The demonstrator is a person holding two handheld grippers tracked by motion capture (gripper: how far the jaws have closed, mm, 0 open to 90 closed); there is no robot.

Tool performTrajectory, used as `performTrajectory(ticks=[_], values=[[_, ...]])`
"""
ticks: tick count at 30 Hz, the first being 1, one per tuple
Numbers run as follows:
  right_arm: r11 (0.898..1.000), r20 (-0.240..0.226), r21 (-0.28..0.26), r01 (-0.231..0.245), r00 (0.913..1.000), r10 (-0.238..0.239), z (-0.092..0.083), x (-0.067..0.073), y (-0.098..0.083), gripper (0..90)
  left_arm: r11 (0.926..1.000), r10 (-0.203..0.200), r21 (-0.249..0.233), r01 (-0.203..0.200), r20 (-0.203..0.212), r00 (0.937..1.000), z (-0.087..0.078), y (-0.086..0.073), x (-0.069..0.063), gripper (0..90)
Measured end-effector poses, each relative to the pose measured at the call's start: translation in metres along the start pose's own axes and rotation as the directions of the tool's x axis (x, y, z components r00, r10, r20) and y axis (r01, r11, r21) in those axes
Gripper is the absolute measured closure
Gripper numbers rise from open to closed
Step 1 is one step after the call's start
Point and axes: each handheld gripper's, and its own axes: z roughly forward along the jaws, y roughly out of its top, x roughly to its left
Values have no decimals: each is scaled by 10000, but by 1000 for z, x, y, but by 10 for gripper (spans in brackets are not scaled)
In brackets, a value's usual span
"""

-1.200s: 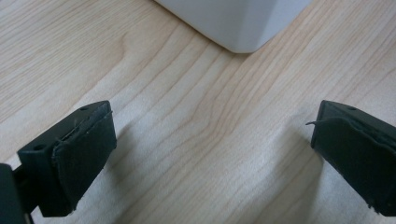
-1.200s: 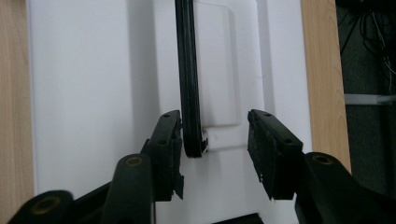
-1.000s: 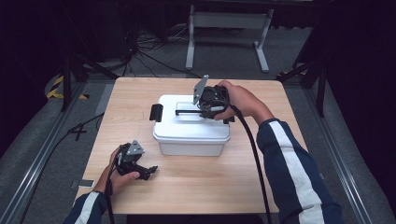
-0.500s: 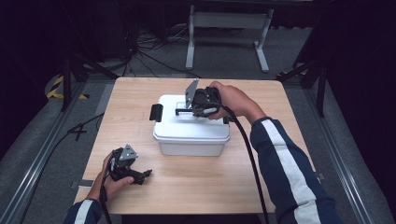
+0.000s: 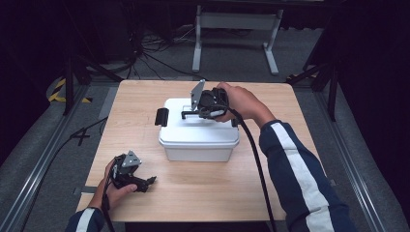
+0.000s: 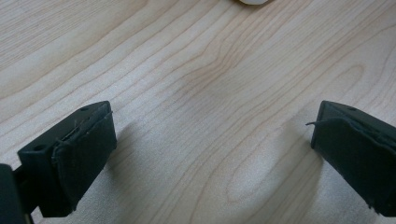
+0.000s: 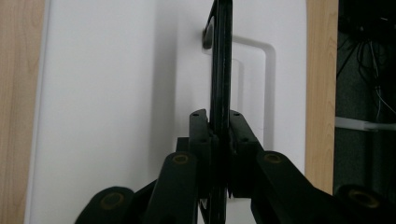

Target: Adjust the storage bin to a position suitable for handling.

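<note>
A white lidded box (image 5: 198,140) stands in the middle of the wooden table (image 5: 270,111). Its black carry handle (image 5: 186,115) stands up from the lid. My right gripper (image 5: 198,113) is over the lid, shut on that handle. In the right gripper view the handle (image 7: 220,70) runs edge-on between the closed jaws of my right gripper (image 7: 219,126), above the white lid (image 7: 102,93). My left gripper (image 5: 148,182) rests near the table's front left, apart from the box. In its own view my left gripper (image 6: 212,140) is open over bare wood.
A black latch (image 5: 161,117) sits on the box's left end. A sliver of the box (image 6: 252,1) shows at the top of the left gripper view. Cables and a metal stand (image 5: 237,21) lie on the floor beyond the table.
My right gripper has shifted a little left over the lid, still on the handle. The left gripper has drifted slightly left near the front edge.
</note>
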Motion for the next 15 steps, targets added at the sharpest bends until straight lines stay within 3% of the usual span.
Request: performTrajectory(ticks=[7,15], values=[[9993,82,-330,-184,9998,186,-9,-2,-1,834,10000,-1,8,1,1,10000,0,0,0,5],[9986,223,-521,-44,9997,55,-16,-1,-1,834,10000,-43,-11,43,-12,10000,0,0,0,6]])
